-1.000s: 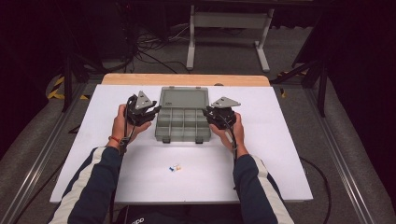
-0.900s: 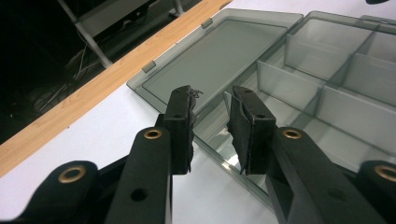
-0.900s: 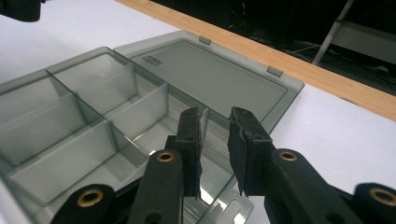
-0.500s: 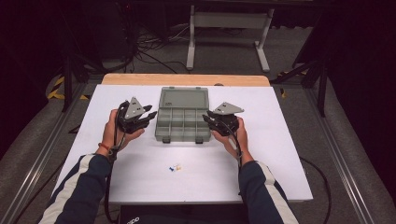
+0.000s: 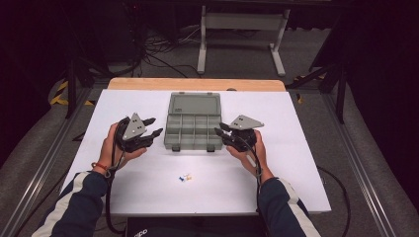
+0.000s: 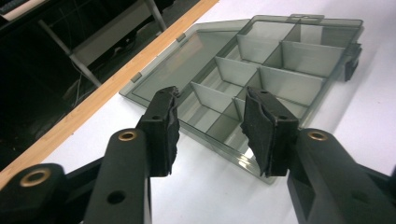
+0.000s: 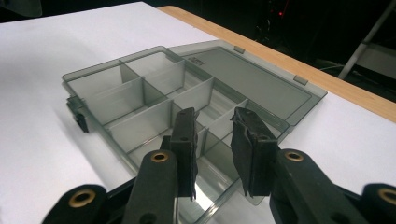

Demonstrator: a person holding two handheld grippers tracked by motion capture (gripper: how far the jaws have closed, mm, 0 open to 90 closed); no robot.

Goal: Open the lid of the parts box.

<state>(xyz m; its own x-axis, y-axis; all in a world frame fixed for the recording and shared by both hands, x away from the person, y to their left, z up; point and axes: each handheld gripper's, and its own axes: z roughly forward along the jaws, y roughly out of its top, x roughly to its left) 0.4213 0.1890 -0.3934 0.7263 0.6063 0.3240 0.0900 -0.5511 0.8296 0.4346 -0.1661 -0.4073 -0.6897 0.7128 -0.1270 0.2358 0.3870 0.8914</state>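
Observation:
A grey translucent organizer box point(image 5: 192, 132) with several empty compartments lies at the table's middle, its lid point(image 5: 193, 104) folded open behind it. My left gripper point(image 5: 154, 126) hovers just left of the box's front left corner, open and holding nothing. My right gripper point(image 5: 220, 131) sits just right of the front right corner, also open and empty. In the left gripper view the jaws point(image 6: 212, 95) frame the box point(image 6: 280, 51) from a short distance. In the right gripper view the gripper point(image 7: 215, 116) stands over the box's near corner point(image 7: 140, 93).
A few small white, blue and yellow parts point(image 5: 185, 177) lie on the white tabletop point(image 5: 296, 163) in front of the box. A wooden strip point(image 5: 197, 84) edges the far side. Metal rails and a stand's legs lie beyond the table.
Both hands have drawn back a little toward the person, away from the box's sides. The jaws stay open and the box has not moved.

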